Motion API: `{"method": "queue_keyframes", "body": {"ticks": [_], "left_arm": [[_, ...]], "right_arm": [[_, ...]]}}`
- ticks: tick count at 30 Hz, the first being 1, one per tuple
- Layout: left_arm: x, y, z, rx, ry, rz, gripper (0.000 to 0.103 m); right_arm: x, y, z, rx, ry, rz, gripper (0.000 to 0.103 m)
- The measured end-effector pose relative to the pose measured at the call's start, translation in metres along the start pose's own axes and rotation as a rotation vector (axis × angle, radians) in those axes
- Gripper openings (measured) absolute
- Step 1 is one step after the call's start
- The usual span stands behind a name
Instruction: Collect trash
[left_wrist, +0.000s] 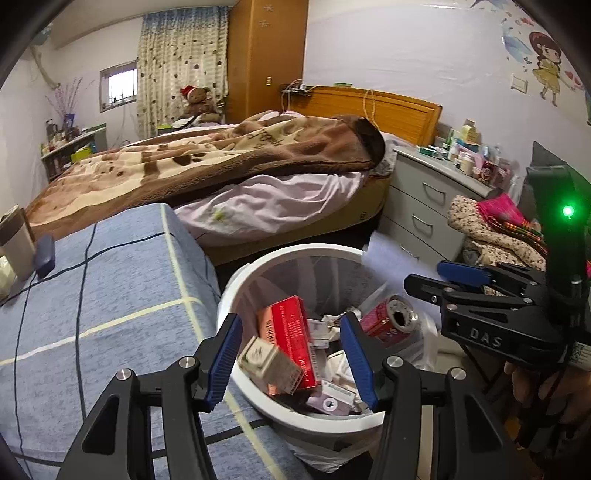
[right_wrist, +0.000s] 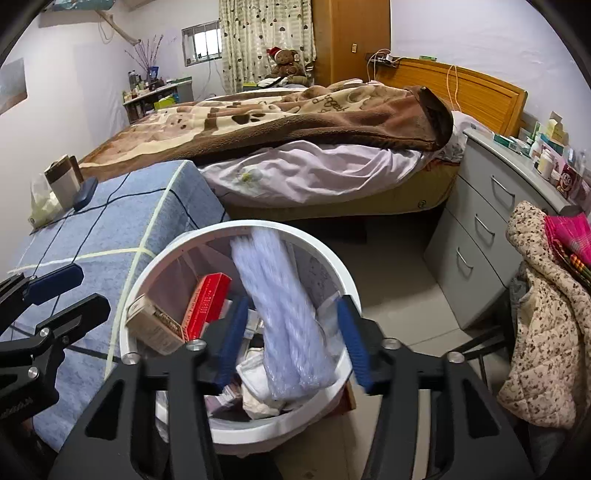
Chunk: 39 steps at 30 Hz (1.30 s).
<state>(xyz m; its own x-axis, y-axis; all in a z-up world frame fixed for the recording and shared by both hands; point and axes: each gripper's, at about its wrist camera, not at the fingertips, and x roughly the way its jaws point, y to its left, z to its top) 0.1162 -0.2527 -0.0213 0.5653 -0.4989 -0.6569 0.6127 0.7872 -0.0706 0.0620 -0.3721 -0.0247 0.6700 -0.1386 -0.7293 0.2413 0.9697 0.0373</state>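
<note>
A white trash bin (left_wrist: 295, 251) (right_wrist: 258, 224) stands on the floor below both grippers. It holds a red box (left_wrist: 291, 332) (right_wrist: 207, 302), a pink can (left_wrist: 391, 319) and paper scraps. My left gripper (left_wrist: 291, 319) (right_wrist: 92, 290) hangs open over the bin. A small beige box (left_wrist: 269, 363) (right_wrist: 155, 325) sits between its fingers without touching either pad. My right gripper (right_wrist: 293, 301) (left_wrist: 424, 275) is open too. A blurred pale plastic wrapper (right_wrist: 284, 314) stands between its fingers, its lower end in the bin.
A low surface under a blue checked cloth (left_wrist: 92, 295) touches the bin's left side and carries a mug (left_wrist: 14, 243) and a dark case (left_wrist: 44, 254). Behind are a bed (left_wrist: 221, 166) and grey drawers (left_wrist: 424, 199). Clothes (right_wrist: 546, 332) hang at the right.
</note>
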Motion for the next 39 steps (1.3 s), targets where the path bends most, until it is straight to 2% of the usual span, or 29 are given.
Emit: {"method": "queue_keyframes", "body": {"ticks": [3, 10, 24, 27, 30, 33, 36, 39], "left_arm": [[-0.004, 0.004, 0.000, -0.007, -0.005, 0.019, 0.064], [-0.022, 0.012, -0.007, -0.020, -0.027, 0.060, 0.064], [-0.075, 0.023, -0.035, -0.065, -0.116, 0.155, 0.064], [-0.087, 0.022, -0.046, -0.051, -0.124, 0.215, 0.064], [-0.100, 0.024, -0.058, -0.067, -0.141, 0.191, 0.064], [-0.112, 0.025, -0.069, -0.068, -0.150, 0.215, 0.064], [-0.124, 0.028, -0.077, -0.074, -0.166, 0.245, 0.064], [-0.135, 0.030, -0.085, -0.086, -0.182, 0.266, 0.064]], "right_arm": [[-0.001, 0.001, 0.000, 0.002, -0.003, 0.002, 0.054], [-0.018, 0.005, -0.003, 0.030, -0.053, 0.026, 0.054], [-0.062, 0.033, -0.030, 0.026, -0.193, 0.008, 0.054], [-0.070, 0.043, -0.038, 0.015, -0.223, -0.010, 0.054], [-0.075, 0.053, -0.046, 0.011, -0.233, -0.016, 0.054], [-0.078, 0.059, -0.052, 0.035, -0.231, 0.005, 0.054], [-0.083, 0.065, -0.059, 0.054, -0.239, -0.032, 0.059], [-0.089, 0.071, -0.067, 0.065, -0.263, -0.078, 0.060]]}}
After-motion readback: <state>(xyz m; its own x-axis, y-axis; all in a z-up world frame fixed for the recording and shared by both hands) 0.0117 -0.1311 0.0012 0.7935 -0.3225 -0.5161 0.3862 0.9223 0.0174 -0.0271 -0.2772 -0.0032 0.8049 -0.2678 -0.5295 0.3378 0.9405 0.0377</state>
